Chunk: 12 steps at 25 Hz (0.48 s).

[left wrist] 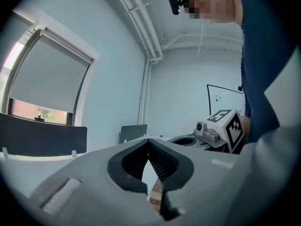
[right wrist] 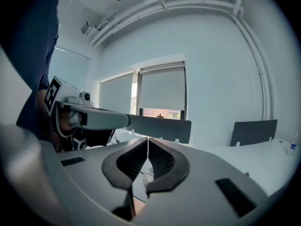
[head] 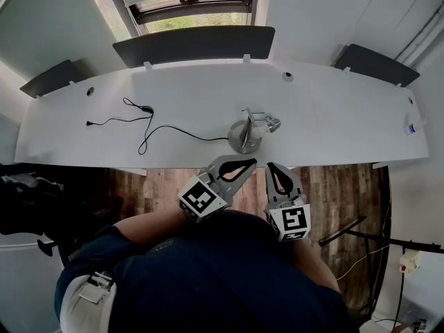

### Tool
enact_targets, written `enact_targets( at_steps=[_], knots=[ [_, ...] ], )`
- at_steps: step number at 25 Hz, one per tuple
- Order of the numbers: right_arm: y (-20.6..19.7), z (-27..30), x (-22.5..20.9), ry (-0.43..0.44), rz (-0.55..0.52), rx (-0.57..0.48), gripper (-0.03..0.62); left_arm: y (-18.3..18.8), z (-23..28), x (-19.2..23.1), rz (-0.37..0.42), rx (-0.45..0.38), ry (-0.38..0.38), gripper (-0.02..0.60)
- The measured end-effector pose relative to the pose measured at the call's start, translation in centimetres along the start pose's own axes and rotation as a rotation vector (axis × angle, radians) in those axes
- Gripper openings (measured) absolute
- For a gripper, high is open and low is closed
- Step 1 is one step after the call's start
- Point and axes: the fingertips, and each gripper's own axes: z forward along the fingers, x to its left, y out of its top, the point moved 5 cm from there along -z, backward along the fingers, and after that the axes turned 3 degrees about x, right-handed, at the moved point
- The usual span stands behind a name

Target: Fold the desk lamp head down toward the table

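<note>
The silver desk lamp [head: 245, 136] stands on its round base near the front edge of the white table [head: 333, 116], its arm and small head [head: 271, 123] folded low over the tabletop. A black cable [head: 149, 127] trails from it to the left. Both grippers are held back from the table, close to the person's body, above the wood floor. My left gripper [head: 252, 162] [left wrist: 148, 140] is shut with nothing between its jaws. My right gripper [head: 272, 166] [right wrist: 147, 138] is also shut and empty. Neither touches the lamp.
Dark partition panels [head: 194, 44] stand along the table's back edge under a window [head: 191, 5]. A small bottle [head: 413, 126] sits at the table's far right. A black stand [head: 368, 234] and cables lie on the floor to the right.
</note>
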Motion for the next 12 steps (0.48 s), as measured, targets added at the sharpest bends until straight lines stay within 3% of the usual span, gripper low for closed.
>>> enact_targets(
  at_steps=[4,12],
  knots=[
    [-0.3,-0.4,0.1,0.011,0.014,-0.001,0.012,-0.3,0.2,-0.8,-0.059,-0.020,-0.020,0.006],
    [-0.5,-0.8,0.1,0.017,0.010,-0.004,0.011,-0.5,0.7,-1.8,-0.034,-0.005,-0.045,0.006]
  ],
)
